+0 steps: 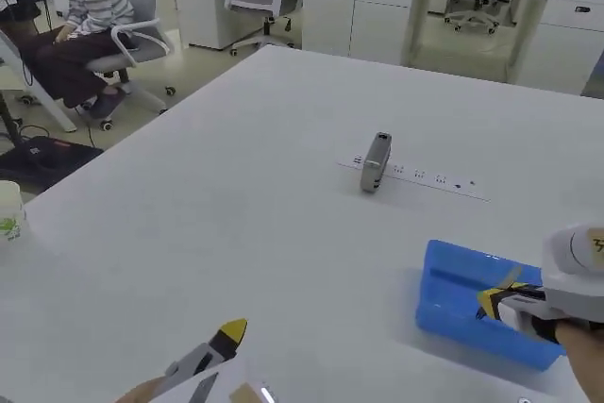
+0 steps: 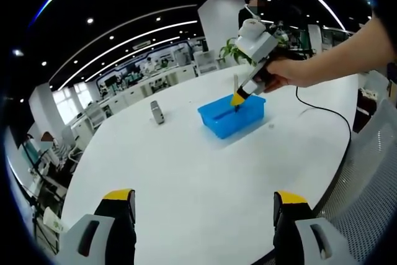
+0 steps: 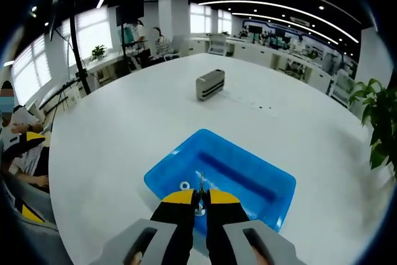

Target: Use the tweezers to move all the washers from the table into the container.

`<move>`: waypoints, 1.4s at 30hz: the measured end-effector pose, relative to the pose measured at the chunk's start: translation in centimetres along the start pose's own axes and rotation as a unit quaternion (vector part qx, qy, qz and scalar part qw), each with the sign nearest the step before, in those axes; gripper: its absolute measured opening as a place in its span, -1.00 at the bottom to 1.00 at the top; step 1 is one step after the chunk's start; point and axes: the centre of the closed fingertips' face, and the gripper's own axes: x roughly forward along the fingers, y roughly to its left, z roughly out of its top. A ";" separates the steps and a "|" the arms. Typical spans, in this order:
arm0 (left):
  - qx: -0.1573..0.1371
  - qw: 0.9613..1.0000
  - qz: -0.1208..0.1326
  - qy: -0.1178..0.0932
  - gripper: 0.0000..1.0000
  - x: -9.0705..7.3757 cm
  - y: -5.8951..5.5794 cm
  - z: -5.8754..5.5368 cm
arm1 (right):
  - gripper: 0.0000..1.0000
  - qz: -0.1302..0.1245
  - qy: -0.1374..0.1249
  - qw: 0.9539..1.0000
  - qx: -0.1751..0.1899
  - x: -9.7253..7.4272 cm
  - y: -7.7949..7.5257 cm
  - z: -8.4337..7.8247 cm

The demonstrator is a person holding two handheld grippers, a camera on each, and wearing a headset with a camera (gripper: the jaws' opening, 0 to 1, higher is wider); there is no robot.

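Note:
A blue container [image 1: 436, 304] sits on the white table at the lower right. My right gripper [image 1: 491, 302] hangs over its near side, shut on thin metal tweezers [image 3: 200, 185] whose tips point down into the container [image 3: 248, 159]. One small washer [image 3: 184, 185] lies on the blue floor just left of the tips. My left gripper [image 1: 229, 333] is low at the front left, open and holding nothing; in its own view [image 2: 203, 200] the container [image 2: 223, 123] and the right gripper [image 2: 238, 98] lie ahead. A tiny pale speck, perhaps a washer [image 2: 271, 126], lies on the table beside the container.
A grey box-shaped device [image 1: 375, 161] stands mid-table beside a flush socket strip [image 1: 425, 176]. A cup [image 1: 8, 214] sits at the table's left edge. A person sits on a chair [image 1: 85, 16] at the back left. A cable [image 2: 322, 113] trails behind the right hand.

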 end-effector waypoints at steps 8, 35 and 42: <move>0.004 1.000 0.000 0.006 0.88 0.1 -0.1 -0.2 | -0.96 0.001 0.005 1.000 0.000 0.5 0.0 -0.6; 0.007 1.000 0.001 0.006 0.87 0.0 0.0 -0.2 | -0.95 -0.005 -0.017 1.000 0.000 -1.3 -0.4 1.0; 0.006 1.000 0.003 0.002 0.87 -0.1 0.0 -0.1 | -0.95 -0.006 -0.048 0.999 -0.002 -3.7 -0.6 2.5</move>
